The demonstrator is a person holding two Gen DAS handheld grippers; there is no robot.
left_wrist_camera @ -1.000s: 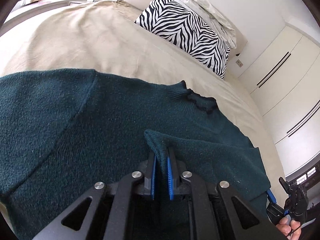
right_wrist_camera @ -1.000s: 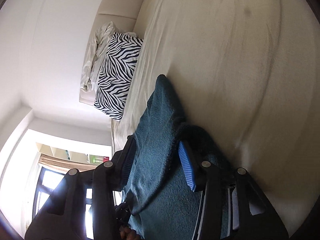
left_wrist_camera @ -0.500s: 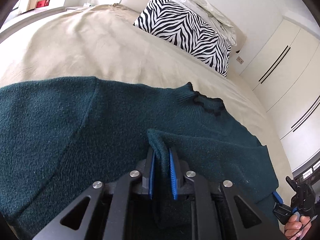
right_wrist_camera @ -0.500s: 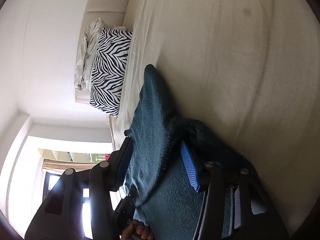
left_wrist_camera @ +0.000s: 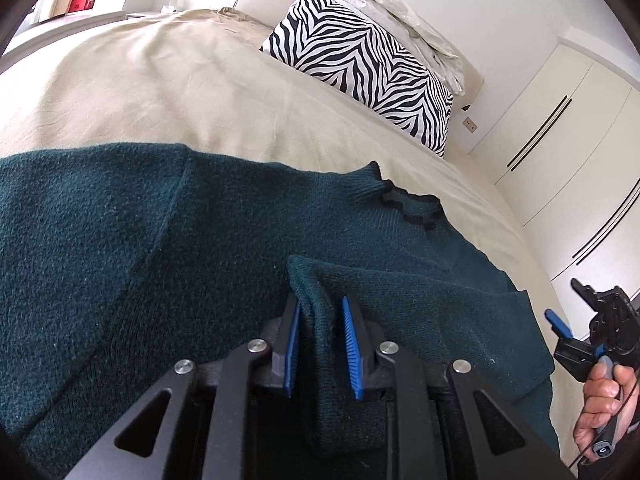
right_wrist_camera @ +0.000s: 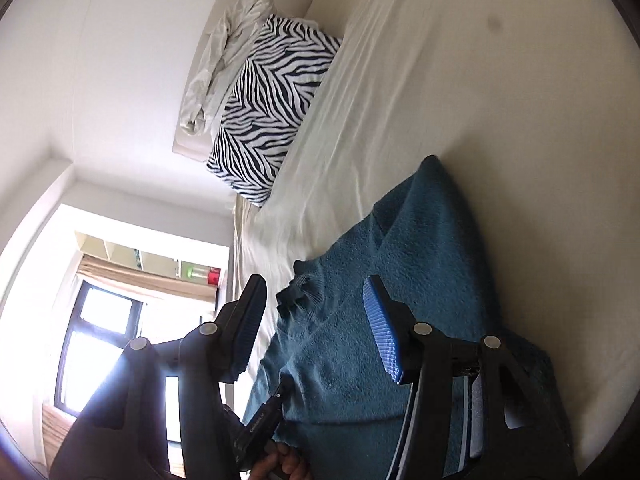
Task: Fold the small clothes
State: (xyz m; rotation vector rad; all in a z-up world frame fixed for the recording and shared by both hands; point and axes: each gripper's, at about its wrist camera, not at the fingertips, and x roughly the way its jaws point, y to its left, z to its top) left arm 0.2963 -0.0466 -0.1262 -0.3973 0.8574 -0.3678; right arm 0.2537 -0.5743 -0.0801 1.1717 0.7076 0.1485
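A dark teal knit sweater (left_wrist_camera: 120, 240) lies spread on the beige bed, its frilled collar (left_wrist_camera: 408, 204) toward the pillows. One part is folded over onto the body. My left gripper (left_wrist_camera: 318, 308) has its blue pads parted, and the folded edge (left_wrist_camera: 312, 292) stands loose between them. My right gripper (right_wrist_camera: 316, 312) is open above the sweater (right_wrist_camera: 420, 248) near its collar (right_wrist_camera: 298, 292), holding nothing. It also shows at the right edge of the left wrist view (left_wrist_camera: 580, 332), in a hand.
A zebra-print pillow (left_wrist_camera: 360, 64) and crumpled white bedding (left_wrist_camera: 400, 4) lie at the head of the bed. The beige bedsheet (left_wrist_camera: 160, 92) stretches beyond the sweater. White wardrobe doors (left_wrist_camera: 560, 120) stand to the right. A window (right_wrist_camera: 100, 328) is at the far side.
My left gripper's pads have opened off the sweater fold they were pinching. My right gripper has lifted away from the sweater edge it straddled and now hangs above the collar area.
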